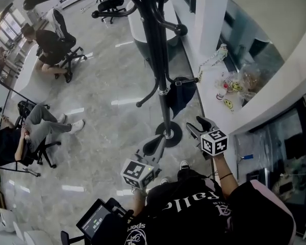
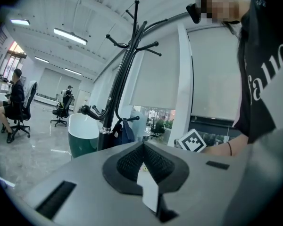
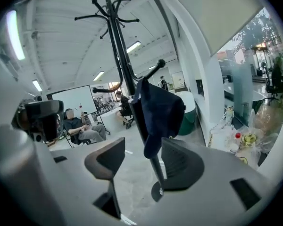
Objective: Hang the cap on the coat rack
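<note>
A dark navy cap (image 1: 181,97) hangs from a low hook of the black coat rack (image 1: 160,60), beside its pole and above the round base (image 1: 169,134). In the right gripper view the cap (image 3: 160,109) dangles just beyond my right gripper (image 3: 142,157), whose jaws stand wide apart with nothing pressed between them. From the head view that right gripper (image 1: 196,125) sits just below the cap, apart from it. My left gripper (image 1: 153,146) is lower, near the rack's base, its jaws closed together and empty (image 2: 144,147). The cap (image 2: 124,132) shows small by the rack (image 2: 122,79) in the left gripper view.
A white counter (image 1: 214,111) with bottles and bags (image 1: 234,83) runs along the right. A round green and white tub (image 2: 82,135) stands behind the rack. Two people sit on office chairs at the left (image 1: 51,45) (image 1: 20,137). Another chair (image 1: 111,4) is farther back.
</note>
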`<state>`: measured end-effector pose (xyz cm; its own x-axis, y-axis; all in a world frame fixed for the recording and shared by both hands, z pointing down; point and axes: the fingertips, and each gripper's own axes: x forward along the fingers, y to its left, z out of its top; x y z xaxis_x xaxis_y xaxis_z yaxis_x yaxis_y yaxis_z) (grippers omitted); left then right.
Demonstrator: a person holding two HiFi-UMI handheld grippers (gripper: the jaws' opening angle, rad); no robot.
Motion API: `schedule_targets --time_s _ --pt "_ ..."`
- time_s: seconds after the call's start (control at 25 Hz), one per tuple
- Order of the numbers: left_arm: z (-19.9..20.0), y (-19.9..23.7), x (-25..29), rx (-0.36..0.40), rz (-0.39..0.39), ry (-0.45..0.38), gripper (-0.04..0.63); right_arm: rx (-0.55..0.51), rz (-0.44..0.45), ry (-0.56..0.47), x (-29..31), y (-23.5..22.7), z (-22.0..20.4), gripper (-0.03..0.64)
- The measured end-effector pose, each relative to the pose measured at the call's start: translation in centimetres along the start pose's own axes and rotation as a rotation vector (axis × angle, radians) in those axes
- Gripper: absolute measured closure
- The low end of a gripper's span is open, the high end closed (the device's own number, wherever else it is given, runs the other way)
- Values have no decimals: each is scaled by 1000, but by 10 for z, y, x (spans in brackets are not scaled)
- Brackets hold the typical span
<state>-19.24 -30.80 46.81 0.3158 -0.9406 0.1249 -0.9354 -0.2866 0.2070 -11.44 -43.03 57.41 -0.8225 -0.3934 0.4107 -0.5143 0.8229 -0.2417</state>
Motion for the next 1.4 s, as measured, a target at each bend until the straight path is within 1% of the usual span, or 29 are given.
schedule_targets --time_s 0.16,0.28,0.32,0.4,0.48,0.56,0.64,0.8,0.92,1.08,1.28,1.4 --pt "-8 -12 -17 5 -46 12 597 -24 45 -41 -18 41 5 370" --pt "-10 -17 -37 13 -73 22 597 -62 50 -63 -31 75 8 389" --pt "-12 -17 -44 17 -81 25 597 -76 39 -72 -36 86 8 411" --pt "-16 -20 -59 19 -101 34 597 -93 10 -102 -46 104 10 488" --pt "-21 -24 -72 14 -123 51 597 -83 -6 -141 -56 120 10 542" --pt "-26 -29 -83 14 -140 58 597 -63 -14 -173 -66 134 8 572" --pt "-31 -35 -94 8 -167 66 597 -58 -28 -182 -77 149 1 587" --pt "-41 -44 -114 0 -196 54 597 -85 -58 -150 -94 175 -22 601" --pt "-47 -57 -117 -5 -222 44 597 -88 -75 -126 -111 183 -39 601" --pt "-49 -79 -116 -15 -256 50 597 -93 -77 -124 -132 188 -47 601" --pt "-41 -108 -116 -1 -261 35 598 -95 -64 -135 -158 190 -50 601" --pt "-39 -126 -118 2 -237 26 597 -105 -35 -138 -177 194 -55 601"
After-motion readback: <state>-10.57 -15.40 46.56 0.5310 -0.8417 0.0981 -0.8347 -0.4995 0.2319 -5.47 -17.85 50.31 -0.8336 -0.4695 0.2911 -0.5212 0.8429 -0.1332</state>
